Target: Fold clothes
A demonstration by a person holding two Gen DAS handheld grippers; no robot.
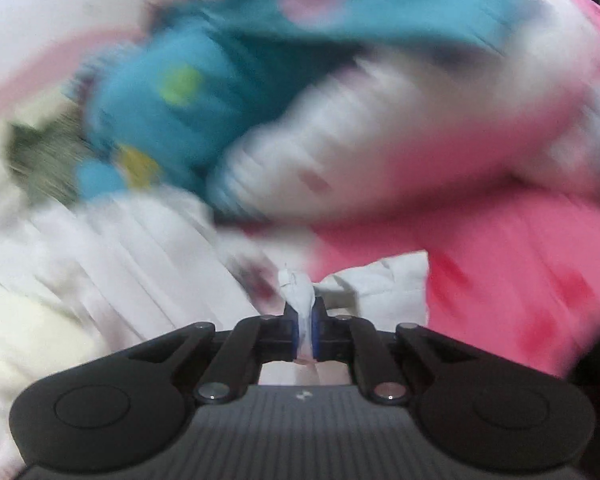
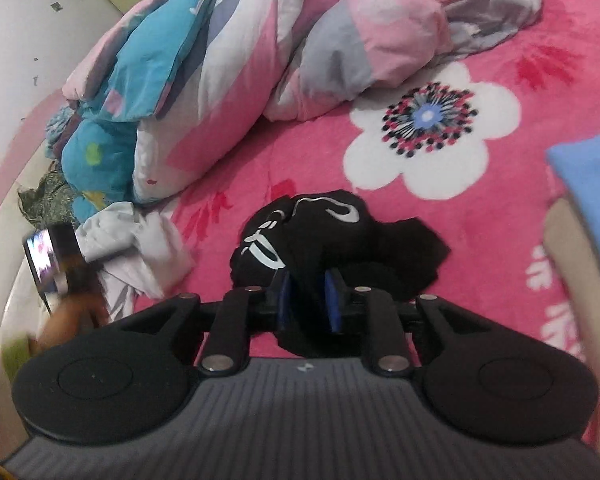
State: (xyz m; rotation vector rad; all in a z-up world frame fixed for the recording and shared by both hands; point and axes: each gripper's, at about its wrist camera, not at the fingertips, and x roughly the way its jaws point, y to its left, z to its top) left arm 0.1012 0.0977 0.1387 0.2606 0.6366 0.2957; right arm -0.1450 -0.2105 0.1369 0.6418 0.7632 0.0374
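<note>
1. We pinch the white garment (image 1: 300, 280) in our left gripper (image 1: 305, 334), lower centre.
2. Our right gripper (image 2: 309, 305) stands slightly apart around the black garment (image 2: 340, 240), mid-frame on the pink blanket (image 2: 500, 260).
3. We judge this the pick-up step; next, lift and spread.

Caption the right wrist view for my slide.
Right gripper open over a crumpled black garment on the pink floral blanket, rumpled bedding behind.

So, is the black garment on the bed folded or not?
Not folded. The black garment lies crumpled in a heap on the pink blanket, its white print creased.
</note>
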